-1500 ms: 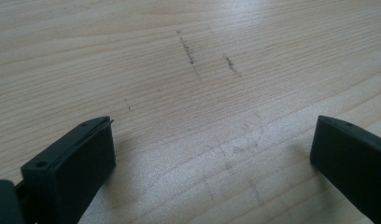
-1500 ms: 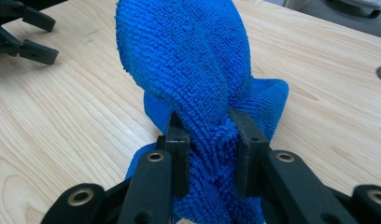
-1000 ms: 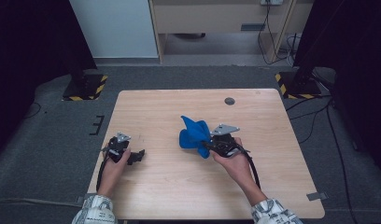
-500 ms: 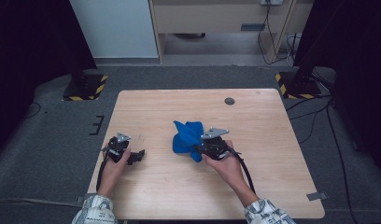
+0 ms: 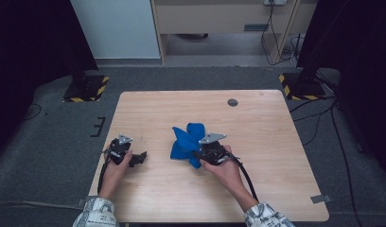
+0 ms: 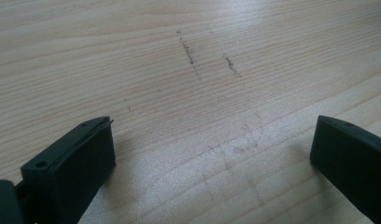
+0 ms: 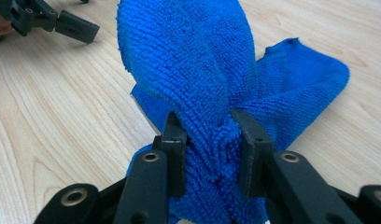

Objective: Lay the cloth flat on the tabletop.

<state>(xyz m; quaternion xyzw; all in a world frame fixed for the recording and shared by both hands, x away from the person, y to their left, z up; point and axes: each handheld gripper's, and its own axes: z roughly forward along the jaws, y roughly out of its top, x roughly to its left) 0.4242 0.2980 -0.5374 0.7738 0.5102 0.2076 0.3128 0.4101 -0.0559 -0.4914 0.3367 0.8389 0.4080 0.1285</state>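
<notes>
While the left gripper (image 5: 143, 157) rests with jaws apart, the right gripper (image 7: 212, 135) pinches the blue cloth (image 7: 212, 70)

Cloth (image 7: 198, 70): blue microfibre, looped pile, fuzzy and matt. Table (image 5: 276, 137): pale wood-grain top, smooth with a soft sheen; in the left gripper view (image 6: 193, 60) faint dark scuff marks cross the grain. Right gripper (image 7: 208, 154): black plastic jaws, matt, with brass-coloured metal rivets. Left gripper (image 6: 212, 158): matt black pads. Floor (image 5: 49, 156): grey carpet, rough
</notes>
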